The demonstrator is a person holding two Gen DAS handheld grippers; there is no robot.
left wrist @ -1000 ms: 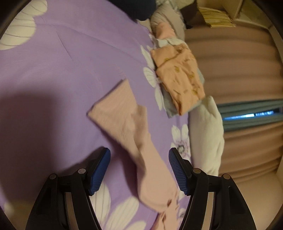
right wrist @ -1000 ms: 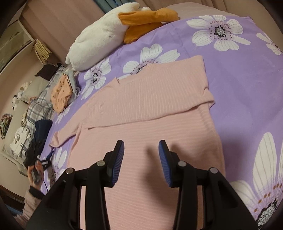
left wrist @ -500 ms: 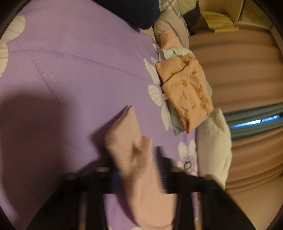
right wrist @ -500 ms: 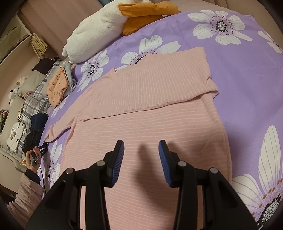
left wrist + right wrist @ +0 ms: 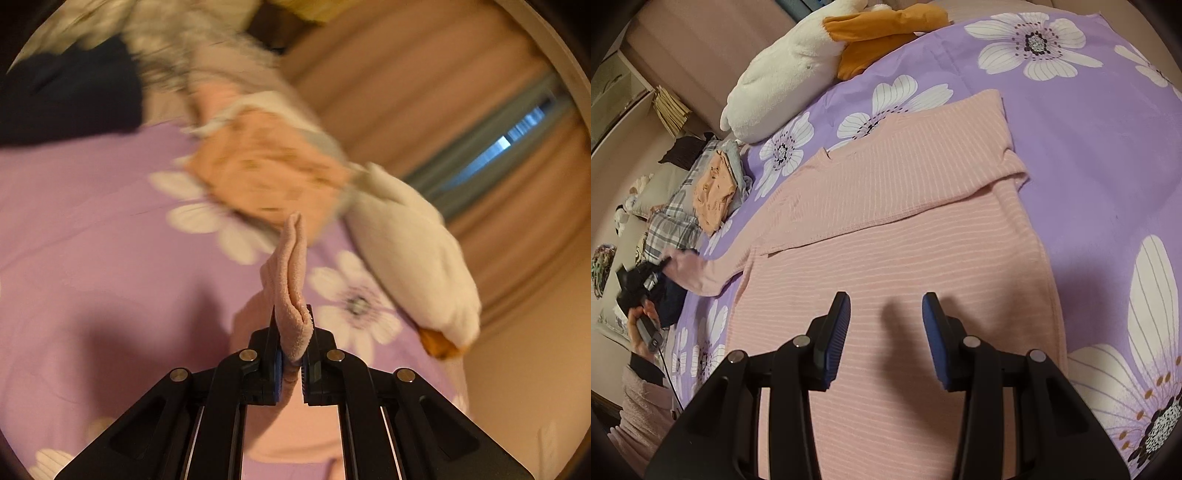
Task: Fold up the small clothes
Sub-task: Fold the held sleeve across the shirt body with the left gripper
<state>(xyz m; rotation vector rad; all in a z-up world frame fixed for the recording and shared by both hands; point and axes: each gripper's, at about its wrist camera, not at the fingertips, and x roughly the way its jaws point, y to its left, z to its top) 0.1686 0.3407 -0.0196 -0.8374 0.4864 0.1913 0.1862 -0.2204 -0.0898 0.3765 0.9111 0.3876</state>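
Note:
A pink striped long-sleeved top [image 5: 894, 229] lies flat on the purple flowered bedspread [image 5: 1089, 155], its right sleeve folded across the chest. In the left wrist view my left gripper [image 5: 293, 347] is shut on the cuff of the left sleeve [image 5: 291, 273], which stands up folded between the pads, lifted off the bed. The right wrist view shows that same sleeve [image 5: 698, 269] stretched out to the left toward the left gripper [image 5: 663, 264] and the hand holding it. My right gripper [image 5: 886, 332] hovers open over the lower body of the top with nothing between its fingers.
A white and orange plush toy [image 5: 798, 70] lies at the far edge of the bed. A stack of folded clothes with an orange piece [image 5: 713, 192] on top sits at the left, beside plaid fabric [image 5: 672, 221] and a dark garment [image 5: 70, 92]. Curtains [image 5: 424, 85] hang behind.
My left gripper closed on the sleeve cuff and rose with it, rolling; the sleeve now hangs lifted off the bedspread. The right gripper stayed over the top's body.

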